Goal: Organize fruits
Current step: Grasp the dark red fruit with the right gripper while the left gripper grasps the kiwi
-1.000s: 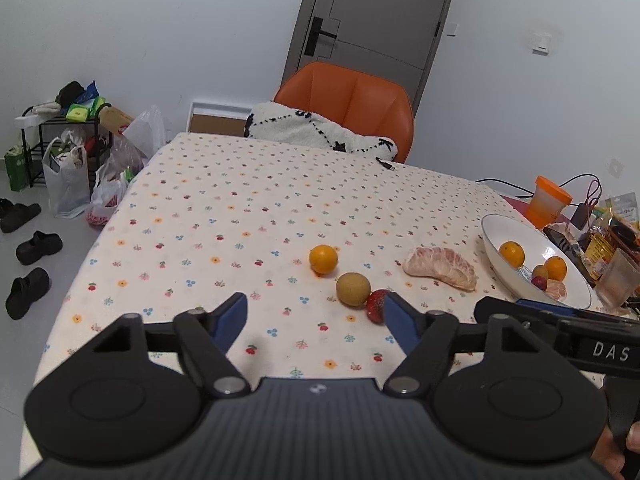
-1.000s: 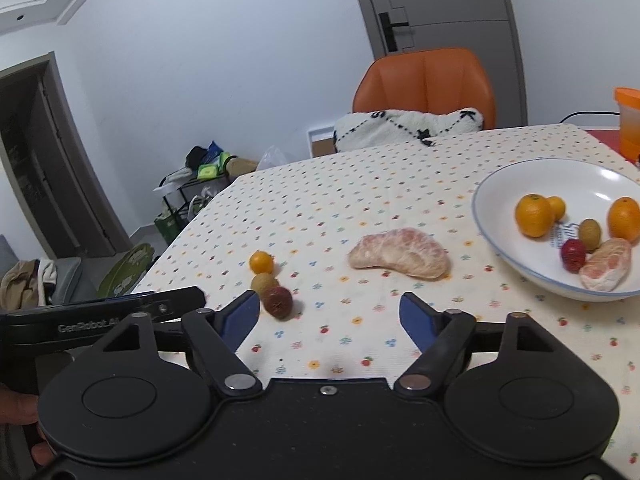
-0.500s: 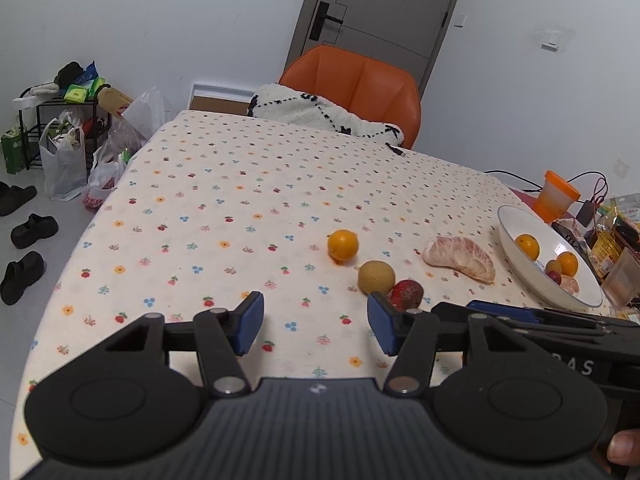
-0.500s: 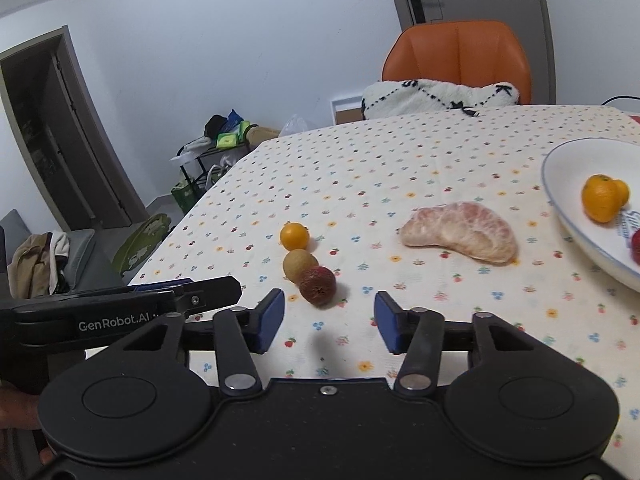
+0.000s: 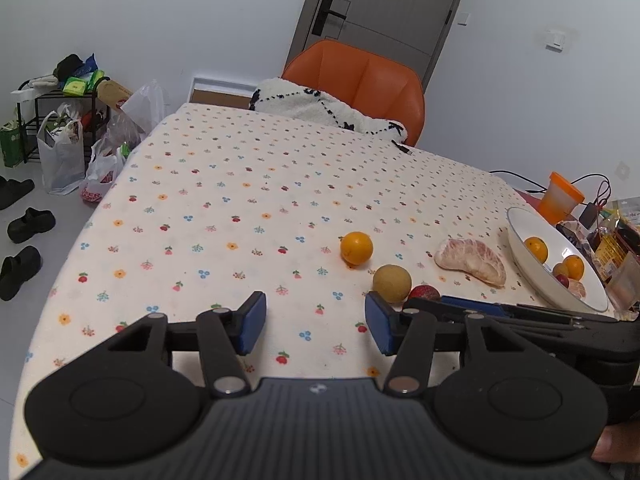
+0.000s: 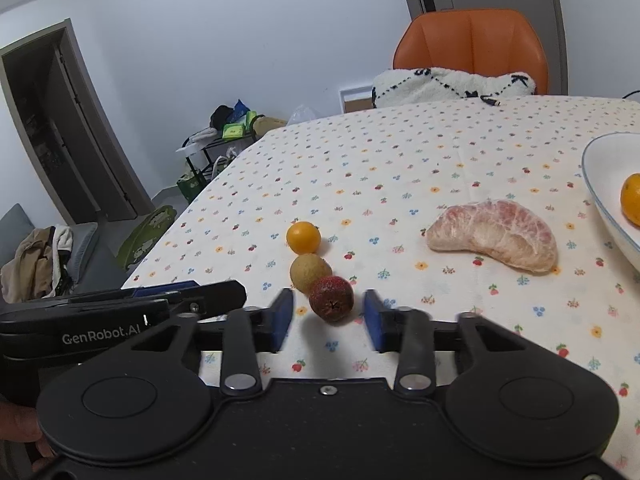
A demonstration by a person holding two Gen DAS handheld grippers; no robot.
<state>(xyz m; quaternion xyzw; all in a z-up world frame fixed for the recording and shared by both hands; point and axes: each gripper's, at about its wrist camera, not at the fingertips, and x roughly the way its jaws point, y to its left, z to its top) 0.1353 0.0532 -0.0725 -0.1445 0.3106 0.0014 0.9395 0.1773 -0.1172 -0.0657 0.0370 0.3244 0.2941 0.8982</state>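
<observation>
Red fruit [image 6: 331, 298]: small, round, rough dark-red skin, dimpled end facing camera; lies on counter [image 6: 400, 168] touching yellow-brown fruit [image 6: 310, 273], between spread, released right claw [image 6: 328, 320] pads. Left claw [image 5: 315, 328] released, empty.

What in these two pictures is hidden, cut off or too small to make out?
- Red fruit: left wrist view, lower part behind the right gripper.
- Bowl: right wrist view, cut by the right edge.
- Small fruits in the bowl: left wrist view, too small to name.
- Packets: left wrist view, edge-cut, labels unreadable.
</observation>
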